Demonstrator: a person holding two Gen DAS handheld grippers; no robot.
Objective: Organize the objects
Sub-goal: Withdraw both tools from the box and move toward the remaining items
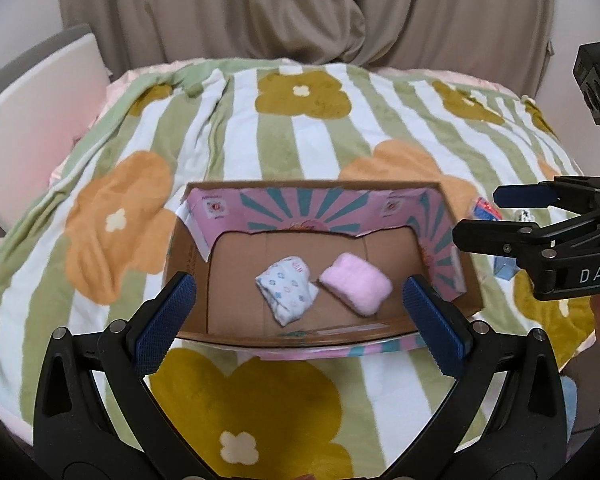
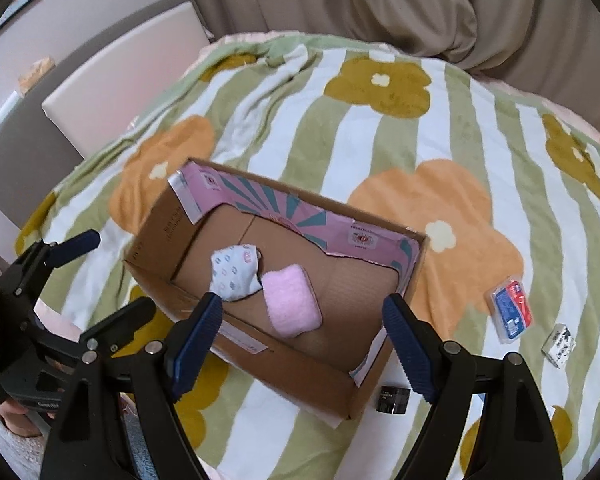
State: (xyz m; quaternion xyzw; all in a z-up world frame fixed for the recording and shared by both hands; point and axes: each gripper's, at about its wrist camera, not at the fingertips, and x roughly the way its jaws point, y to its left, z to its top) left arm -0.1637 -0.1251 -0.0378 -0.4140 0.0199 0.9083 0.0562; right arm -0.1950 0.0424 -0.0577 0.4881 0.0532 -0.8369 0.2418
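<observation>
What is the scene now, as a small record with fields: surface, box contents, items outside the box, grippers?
surface: flowered striped blanket
box: open cardboard box
inside box: patterned white bundle touching pink fluffy bundle
outside box: blue-red packet, small white item, small black item
left gripper: open, empty
right gripper: open, empty

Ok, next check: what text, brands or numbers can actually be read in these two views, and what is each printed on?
"DAS": white letters on the right gripper's black body, cut off at the picture's edge.
Cardboard box: print on its outer wall and pink lining, too blurred.
Blue and red packet: unreadable.
Small white block: black marks, unreadable.
Small black box: tiny label, unreadable.
</observation>
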